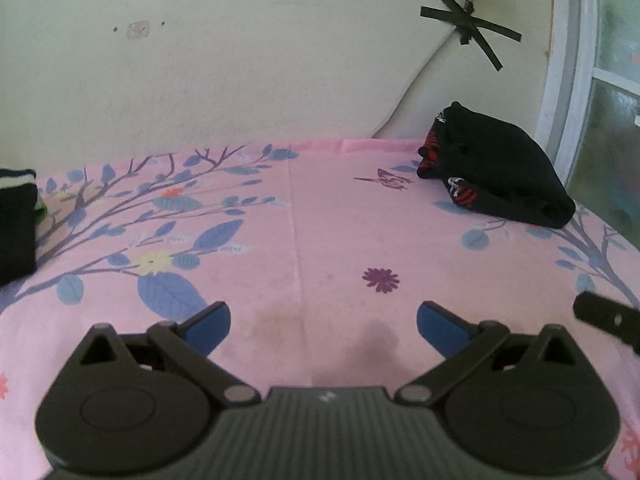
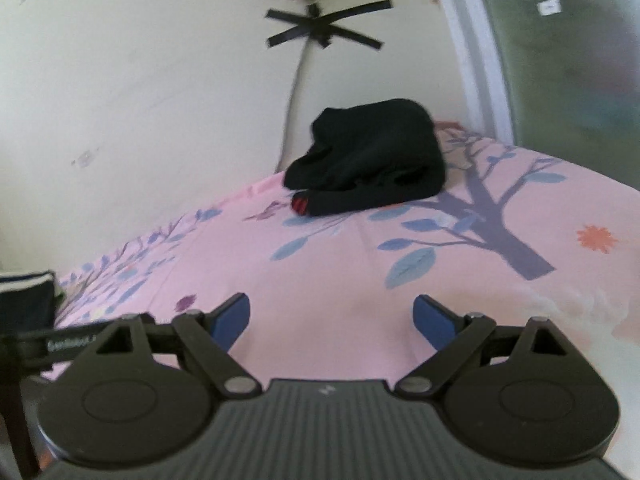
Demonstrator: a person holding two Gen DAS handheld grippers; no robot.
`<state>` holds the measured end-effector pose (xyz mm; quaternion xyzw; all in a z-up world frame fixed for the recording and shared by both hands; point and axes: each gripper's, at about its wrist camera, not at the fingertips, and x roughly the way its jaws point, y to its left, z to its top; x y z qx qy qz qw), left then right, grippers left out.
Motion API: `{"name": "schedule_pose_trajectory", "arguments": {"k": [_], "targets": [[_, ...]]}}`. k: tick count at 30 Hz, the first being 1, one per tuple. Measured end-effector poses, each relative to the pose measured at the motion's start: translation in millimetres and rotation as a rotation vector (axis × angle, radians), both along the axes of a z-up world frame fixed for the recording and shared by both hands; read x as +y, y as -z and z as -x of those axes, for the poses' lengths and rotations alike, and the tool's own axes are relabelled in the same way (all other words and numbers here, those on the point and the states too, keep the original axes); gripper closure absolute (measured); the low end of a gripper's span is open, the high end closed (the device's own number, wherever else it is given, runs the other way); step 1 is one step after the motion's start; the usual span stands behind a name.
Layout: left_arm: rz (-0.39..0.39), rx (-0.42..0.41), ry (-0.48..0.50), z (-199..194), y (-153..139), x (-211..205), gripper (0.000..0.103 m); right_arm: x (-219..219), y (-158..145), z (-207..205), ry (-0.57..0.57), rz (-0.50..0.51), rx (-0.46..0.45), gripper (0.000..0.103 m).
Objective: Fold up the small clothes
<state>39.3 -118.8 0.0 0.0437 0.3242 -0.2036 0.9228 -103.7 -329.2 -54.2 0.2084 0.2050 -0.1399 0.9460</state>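
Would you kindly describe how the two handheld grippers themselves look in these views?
Both match: the left gripper and right gripper have matte black ribbed bodies with round side discs, silver pivot pins, black linkage arms and blue finger pads. A small white mark sits on each body. No cables or sleeves show.

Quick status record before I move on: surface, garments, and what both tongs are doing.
surface: pink floral bedsheet
black pile: bunched black garments with red print, far right by the wall and window frame
second garment: dark folded piece with pale stripe, at left edge, partly cut off
left tongs: open, holding nothing, above the sheet
right tongs: open, holding nothing, facing the black pile
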Motion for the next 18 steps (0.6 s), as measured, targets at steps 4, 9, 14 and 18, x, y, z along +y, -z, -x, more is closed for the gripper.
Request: {"name": "schedule_pose_trajectory", "arguments": {"k": [4,9,14,18], "targets": [[-0.012,-0.017,-0.007,2.2,-0.3,-1.1,0.0,-7.4,1.7,0.2,0.046,-0.03,-0.013,0.015],[-0.023,-0.042,-0.001,5.5,-1.1,-2.2,0.0,-9.3,1.7,-0.4,0.063,-0.038,-0.013,0.015],[-0.03,-0.044,0.002,5.1,-1.0,-1.9,0.0,-11.0,1.6,1.4,0.062,-0.043,-0.025,0.015],[-0.03,-0.051,0.0,6.4,-1.2,-0.8,0.0,-10.6,1.5,1.9,0.062,-0.047,-0.026,0.015]]}}
